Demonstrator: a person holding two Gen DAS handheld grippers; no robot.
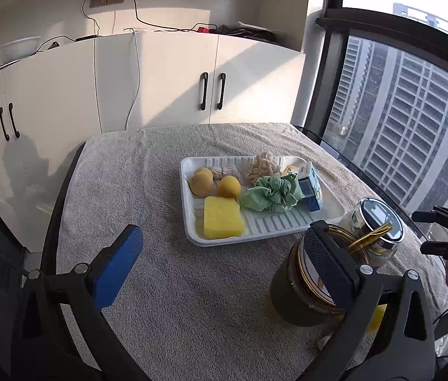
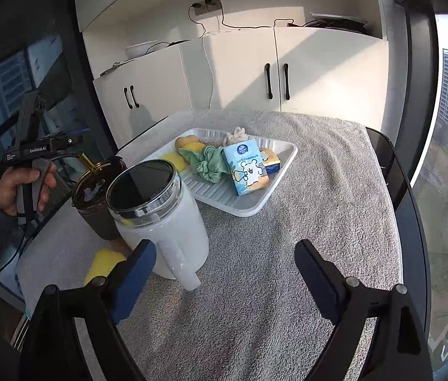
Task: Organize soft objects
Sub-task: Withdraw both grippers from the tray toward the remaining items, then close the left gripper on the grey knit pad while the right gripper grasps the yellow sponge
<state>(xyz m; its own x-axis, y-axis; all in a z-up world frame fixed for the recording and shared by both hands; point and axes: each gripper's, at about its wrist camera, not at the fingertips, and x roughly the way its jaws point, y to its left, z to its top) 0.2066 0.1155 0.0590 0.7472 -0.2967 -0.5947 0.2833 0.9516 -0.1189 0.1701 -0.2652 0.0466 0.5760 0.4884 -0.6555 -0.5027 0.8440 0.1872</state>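
While both claws hang wide apart with nothing in them, this looks like a pause between picks. Most soft stuff already sits in the white tray (image 1: 192,165): yellow sponge (image 1: 223,222), green scrunchie (image 1: 271,195). One yellow sponge piece (image 2: 105,263) lies behind the white jug (image 2: 167,222), just left of the right claw (image 2: 224,273). The left claw (image 1: 227,263) would need to reach around the dark cup (image 1: 300,289).

We note a tray (image 1: 265,238) mid-counter (image 1: 160,285) on a towel (image 2: 303,254), cabinets (image 1: 167,79) behind. In the tray, left wrist view: sponge (image 1: 223,222) at the near left corner, two balls (image 1: 214,184) behind it, scrunchie (image 1: 270,195) centre, knitted piece (image 1: 263,166) behind that, tissue pack (image 1: 311,190) at right. A jug (image 2: 160,216) and a cup (image 2: 97,197) stand side by side just before the tray's near right corner.
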